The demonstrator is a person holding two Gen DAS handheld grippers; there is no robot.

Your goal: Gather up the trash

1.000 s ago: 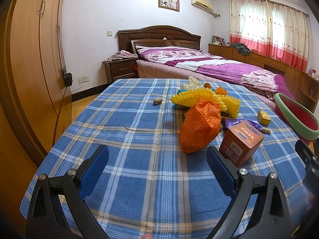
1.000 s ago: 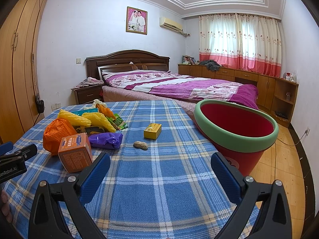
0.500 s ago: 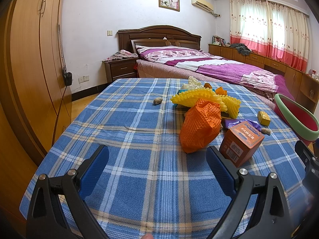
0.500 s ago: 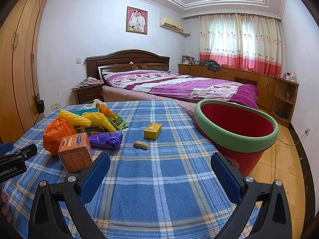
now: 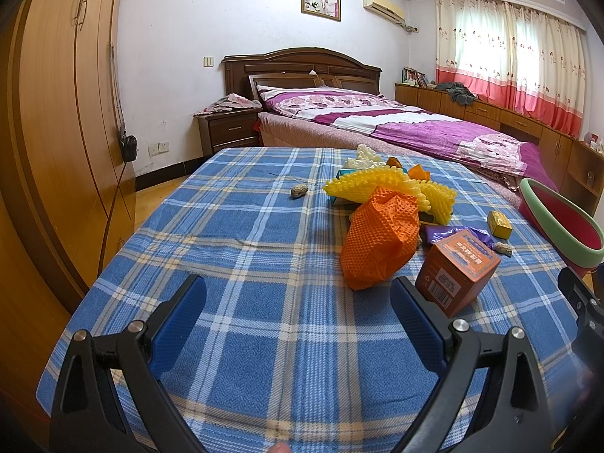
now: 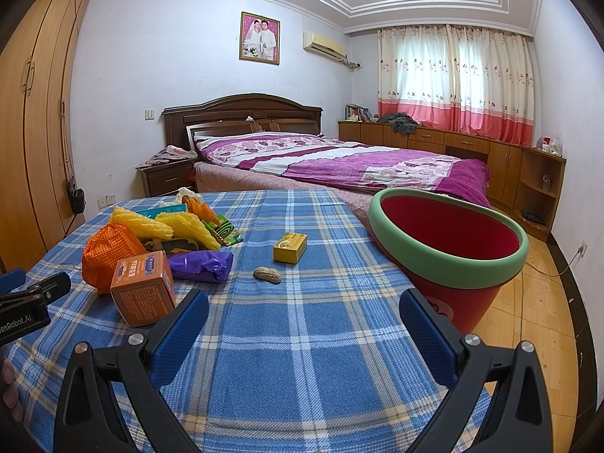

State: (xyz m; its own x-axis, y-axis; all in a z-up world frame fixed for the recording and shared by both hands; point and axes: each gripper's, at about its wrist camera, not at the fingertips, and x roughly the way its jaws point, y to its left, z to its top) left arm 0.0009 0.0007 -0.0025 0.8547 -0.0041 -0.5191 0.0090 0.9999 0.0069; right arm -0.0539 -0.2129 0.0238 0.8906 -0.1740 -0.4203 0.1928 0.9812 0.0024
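Trash lies on a blue plaid tablecloth (image 5: 241, 249) (image 6: 302, 332): an orange foam net (image 5: 381, 241) (image 6: 109, 249), yellow foam nets (image 5: 381, 185) (image 6: 166, 226), an orange box (image 5: 456, 275) (image 6: 143, 287), a purple wrapper (image 6: 200, 266), a small yellow box (image 6: 290, 247) (image 5: 499, 223) and two peanuts (image 6: 267, 275) (image 5: 299, 190). A red bin with a green rim (image 6: 449, 253) (image 5: 558, 222) stands off the table's right edge. My left gripper (image 5: 298, 313) is open, just short of the orange box and net. Over bare cloth my right gripper (image 6: 302, 324) is open, the peanut beyond it.
A bed with a purple cover (image 6: 339, 158) lies behind the table. A wooden wardrobe (image 5: 56, 132) runs along the left wall and low cabinets (image 6: 490, 151) sit under the curtained window. Wooden floor (image 6: 536, 302) shows at the right.
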